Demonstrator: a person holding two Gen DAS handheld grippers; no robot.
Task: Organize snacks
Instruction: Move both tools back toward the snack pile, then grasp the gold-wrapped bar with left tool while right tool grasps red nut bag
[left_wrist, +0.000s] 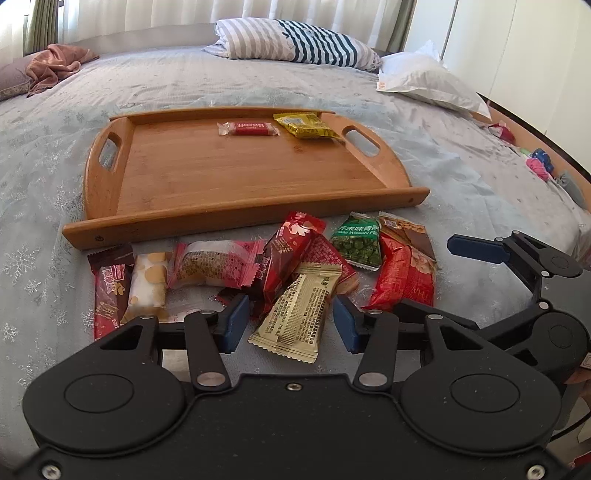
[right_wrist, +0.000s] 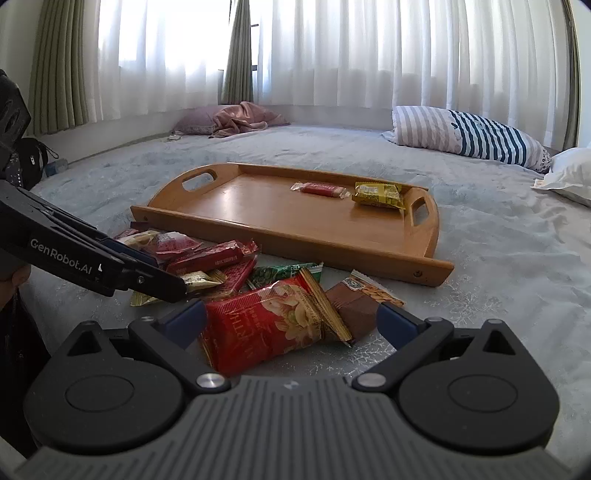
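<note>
A wooden tray lies on the bed with a red Biscoff packet and a yellow packet at its far side. Several snack packets lie in a pile in front of it. My left gripper straddles a gold packet; the blue pads stand close beside its edges without pressing, so it is open. My right gripper is wide open around a red peanut packet. A green pea packet lies just behind.
A striped pillow and a white pillow lie beyond the tray. A pink cloth sits at the far left. Small toys lie along the bed's right edge. Curtains hang behind the bed.
</note>
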